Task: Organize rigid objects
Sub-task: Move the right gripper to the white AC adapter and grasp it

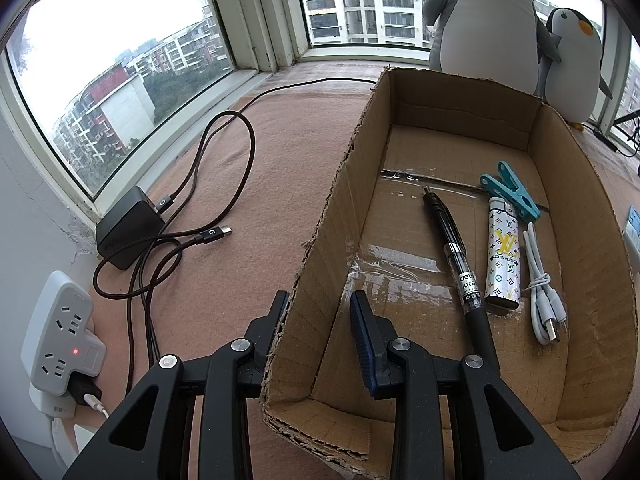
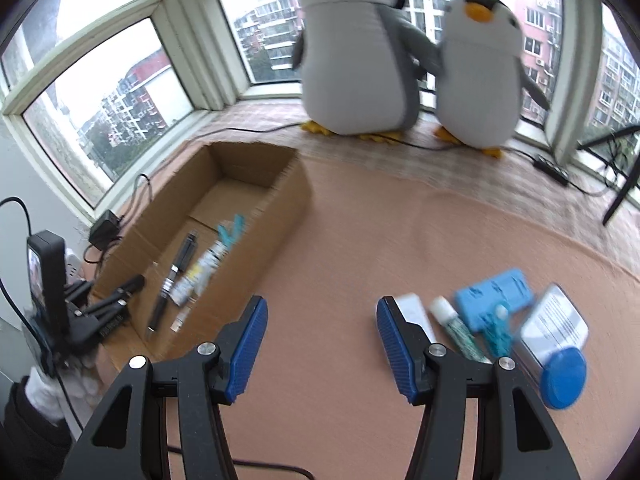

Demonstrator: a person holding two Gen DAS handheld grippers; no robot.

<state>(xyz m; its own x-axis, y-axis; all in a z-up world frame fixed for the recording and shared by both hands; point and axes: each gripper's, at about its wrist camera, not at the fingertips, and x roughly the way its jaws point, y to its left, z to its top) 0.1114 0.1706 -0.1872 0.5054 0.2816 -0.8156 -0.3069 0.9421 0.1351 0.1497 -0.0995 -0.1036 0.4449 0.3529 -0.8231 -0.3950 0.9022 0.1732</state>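
The left gripper (image 1: 320, 320) is clamped on the near left wall of the open brown cardboard box (image 1: 332, 216), one pad outside and one inside, steadying it. Ahead and to the right of those jaws, on the box floor, lie a black pen with a clear barrel (image 1: 456, 256), a white patterned lighter (image 1: 503, 256), a teal plastic clothes peg (image 1: 514, 192) and a coiled white cable (image 1: 542, 292).

The right gripper (image 2: 320, 340) has its blue pads spread with nothing between them, over bare pink cloth. Just right of its right pad sit the things not yet boxed: a white flat piece (image 2: 416, 312), a white-capped green tube (image 2: 456, 328), a light blue rectangular case (image 2: 496, 296), a teal peg (image 2: 498, 332) and a clear container with a blue round lid (image 2: 560, 344).

To do the next pick well, I would centre the jaws over one item only, likely the tube, straddling its narrow width, and keep the box held.

The right view is blurred, so labels and the exact touching of those items cannot be read; the white piece is partly behind the pad.
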